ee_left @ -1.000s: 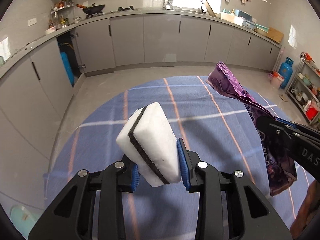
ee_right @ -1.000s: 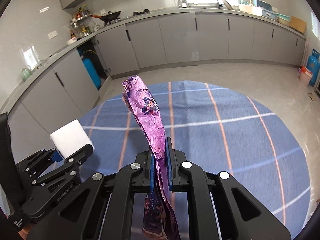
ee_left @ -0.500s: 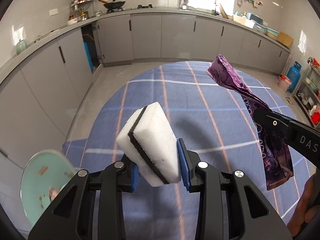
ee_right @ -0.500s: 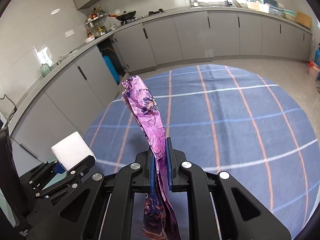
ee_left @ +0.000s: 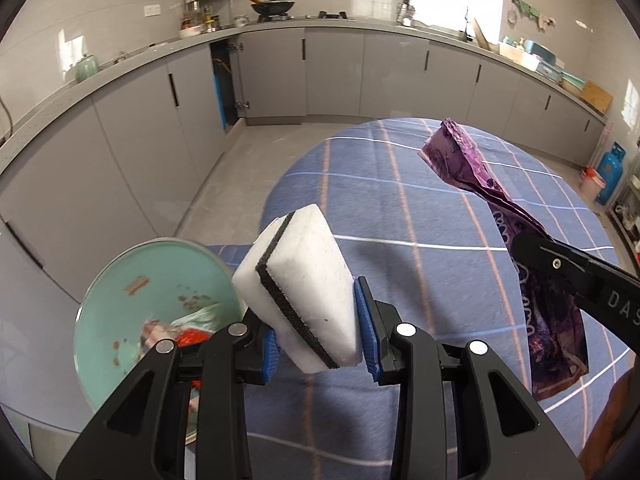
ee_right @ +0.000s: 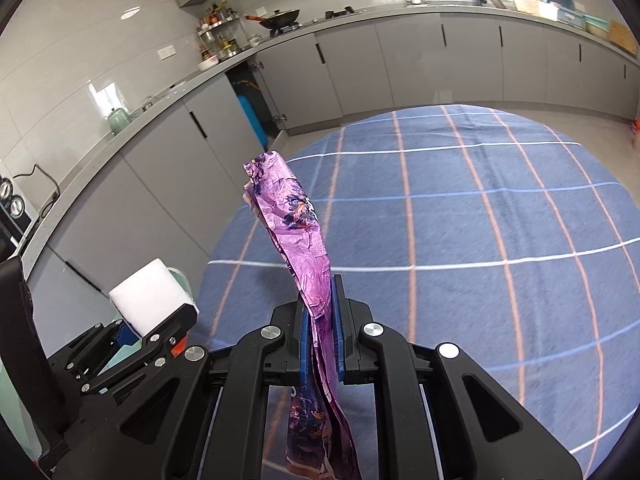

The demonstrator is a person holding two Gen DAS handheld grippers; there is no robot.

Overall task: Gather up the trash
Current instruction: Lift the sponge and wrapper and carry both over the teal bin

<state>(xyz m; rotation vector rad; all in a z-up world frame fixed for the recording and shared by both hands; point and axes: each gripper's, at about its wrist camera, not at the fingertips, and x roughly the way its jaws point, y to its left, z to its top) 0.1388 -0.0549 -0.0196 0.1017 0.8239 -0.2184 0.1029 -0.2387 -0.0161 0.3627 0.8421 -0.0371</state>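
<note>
Blue plaid tablecloth (ee_right: pixel 500 240), grey kitchen cabinets (ee_left: pixel 332 76); left fingers (ee_left: pixel 320 344) clamp sponge (ee_left: pixel 304 284), right (ee_right: pixel 320 344) wrapper (ee_right: pixel 296 216).

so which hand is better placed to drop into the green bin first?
Left, probably. The left tool, shut on the sponge, sits right beside the green bin. The right tool, clamping the purple wrapper, is over the table, farther from the bin.
</note>
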